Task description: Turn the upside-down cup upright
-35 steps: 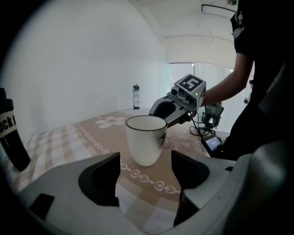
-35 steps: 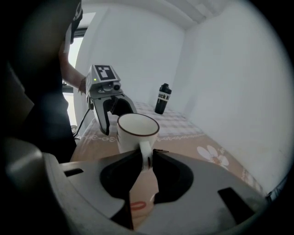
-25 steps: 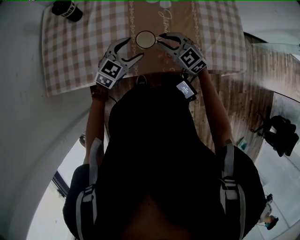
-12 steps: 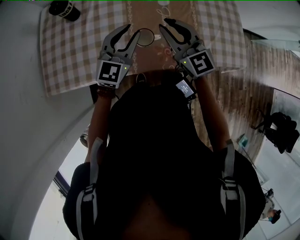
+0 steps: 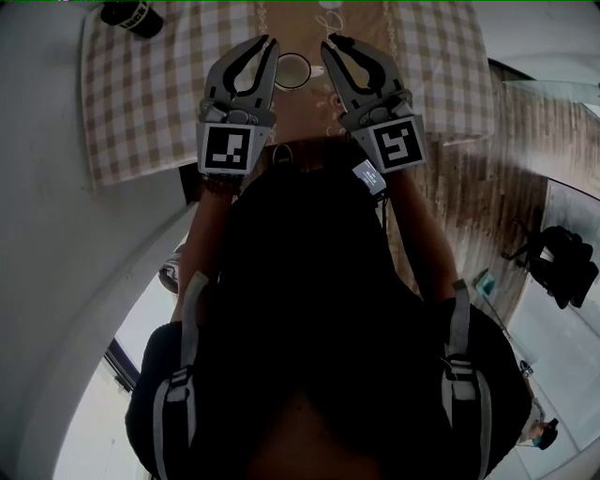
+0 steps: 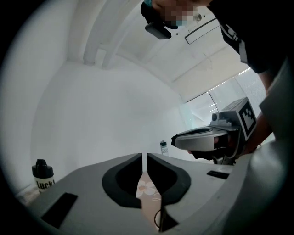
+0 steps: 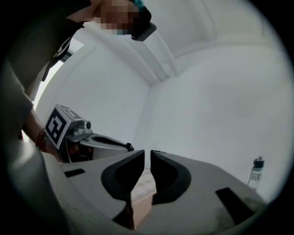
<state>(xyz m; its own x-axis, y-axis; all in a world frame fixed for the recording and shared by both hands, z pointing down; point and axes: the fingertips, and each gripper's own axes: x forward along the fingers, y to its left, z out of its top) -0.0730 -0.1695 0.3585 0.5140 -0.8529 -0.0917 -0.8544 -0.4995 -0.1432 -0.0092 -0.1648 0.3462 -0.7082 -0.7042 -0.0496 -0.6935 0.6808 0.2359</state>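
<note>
Seemingly done: my left tongs (image 6: 146, 157) and right tongs (image 7: 148, 153), just closed to empty slits, hang above the bench (image 5: 141, 94), flanking the far-middle cup (image 5: 292, 71), mouth apparently up; next, I confirm and withdraw.

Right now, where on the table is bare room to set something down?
The checked cloth is bare between the black bottle and the left gripper, and again to the right of the right gripper. The middle is crowded: the cup sits there between both grippers.
</note>
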